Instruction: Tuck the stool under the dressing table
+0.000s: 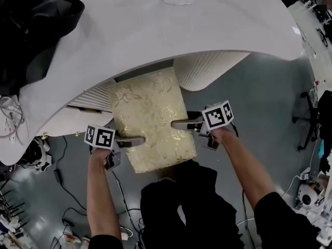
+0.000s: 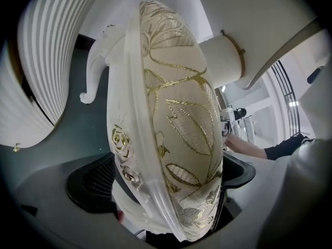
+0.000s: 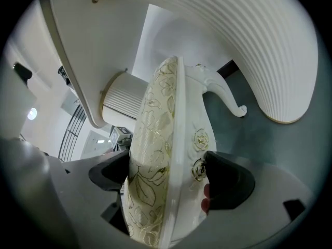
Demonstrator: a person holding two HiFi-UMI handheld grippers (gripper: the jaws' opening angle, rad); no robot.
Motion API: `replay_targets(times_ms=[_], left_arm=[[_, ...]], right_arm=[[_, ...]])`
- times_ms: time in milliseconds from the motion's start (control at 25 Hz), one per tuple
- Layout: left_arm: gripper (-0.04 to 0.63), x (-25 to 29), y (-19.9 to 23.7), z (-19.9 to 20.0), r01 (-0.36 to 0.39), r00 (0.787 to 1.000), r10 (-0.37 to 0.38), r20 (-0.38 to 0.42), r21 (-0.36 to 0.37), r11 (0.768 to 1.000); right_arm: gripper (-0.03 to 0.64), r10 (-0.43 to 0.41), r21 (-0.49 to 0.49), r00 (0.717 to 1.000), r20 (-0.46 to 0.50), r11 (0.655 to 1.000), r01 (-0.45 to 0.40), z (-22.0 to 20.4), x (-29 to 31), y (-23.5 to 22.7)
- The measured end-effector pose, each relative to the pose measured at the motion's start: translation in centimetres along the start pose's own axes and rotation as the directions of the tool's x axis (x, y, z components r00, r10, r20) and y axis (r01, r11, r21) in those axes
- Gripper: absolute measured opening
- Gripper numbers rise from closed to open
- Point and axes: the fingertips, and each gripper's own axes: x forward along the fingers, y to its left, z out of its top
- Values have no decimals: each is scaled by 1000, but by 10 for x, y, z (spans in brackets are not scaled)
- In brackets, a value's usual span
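Clearly both grippers are loaded. The left gripper [image 2: 166, 191] is closed on the left edge of the stool [image 1: 148, 118], with one jaw on the gold-leaf cushion and the other on the white frame beside two carved roses. The right gripper [image 3: 168, 183] clamps the opposite edge the same way. The seat spans the space between the two grippers above the grey floor [image 1: 270, 97]; I cannot tell whether its legs touch down.

Ahead of the grippers, the stool's far end just passes beneath the curved rim of the white desk [image 1: 155, 30], into the gap between the ribbed side panels [image 1: 210, 69]. Most of the cushion lies on the near side of that rim.

I judge the tuck started but well short of done. What remains is to move the stool deeper under the desk, settle it and let go.

No brand, label or readable writing shows; the marker cubes [image 1: 218, 115] carry only black-and-white squares.
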Motion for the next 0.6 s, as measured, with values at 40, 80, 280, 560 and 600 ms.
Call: replay_targets(times_ms=[40,80,280,560,600], left_arm=[[592,-2,3,5,2,1000,-2,2,0,1000],[592,-5,6,8,3,1000,-3,3,-6,1000],[592,-7,17,21,-2,999,1,-45,-23,1000],[592,2,30,19,-7,997,4,-78,-36,999],[592,2,33,21,-4,998,1,-66,-43,999]], right_arm=[[407,-1,0,1000,4,1000,1,5,3,-1],[407,1,3,1000,7,1000,-1,10,7,-1],[407,0,7,1000,-1,1000,0,25,17,-9],[407,-23,-45,999,-25,999,22,35,26,-18],[407,-22,-37,999,-25,999,21,36,27,-20]])
